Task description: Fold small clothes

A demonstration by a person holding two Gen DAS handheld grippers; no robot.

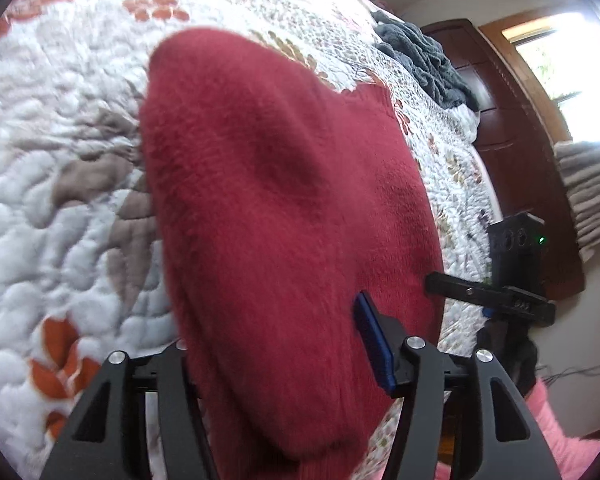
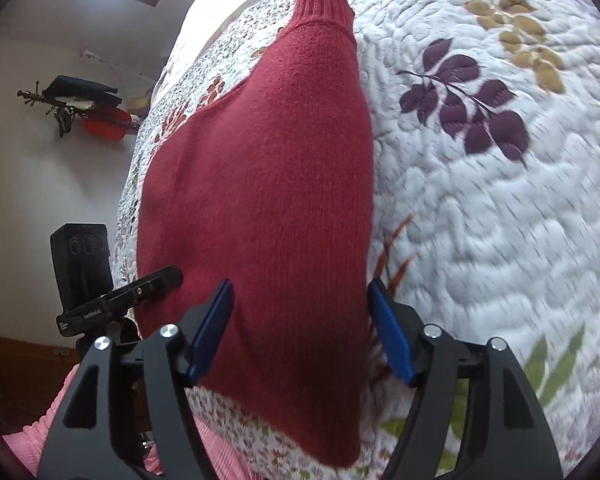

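A dark red knit sweater (image 2: 268,184) lies on the floral quilt (image 2: 500,240), and its sleeve with a ribbed cuff (image 2: 324,8) points away from me. My right gripper (image 2: 300,292) is open above the sweater's near part, one blue pad on each side of the cloth. In the left wrist view the red sweater (image 1: 284,208) bulges up close to the camera and looks blurred. My left gripper (image 1: 300,304) is open. Its right blue pad (image 1: 374,344) shows, while the cloth hides its left finger.
The quilted bed (image 1: 60,160) fills both views. A grey-blue bundle of cloth (image 1: 424,60) sits at its far edge near a dark wooden dresser (image 1: 512,128). The other gripper's black camera block (image 2: 82,264) stands beside the sweater. A pink sleeve (image 1: 560,440) is at the bottom corner.
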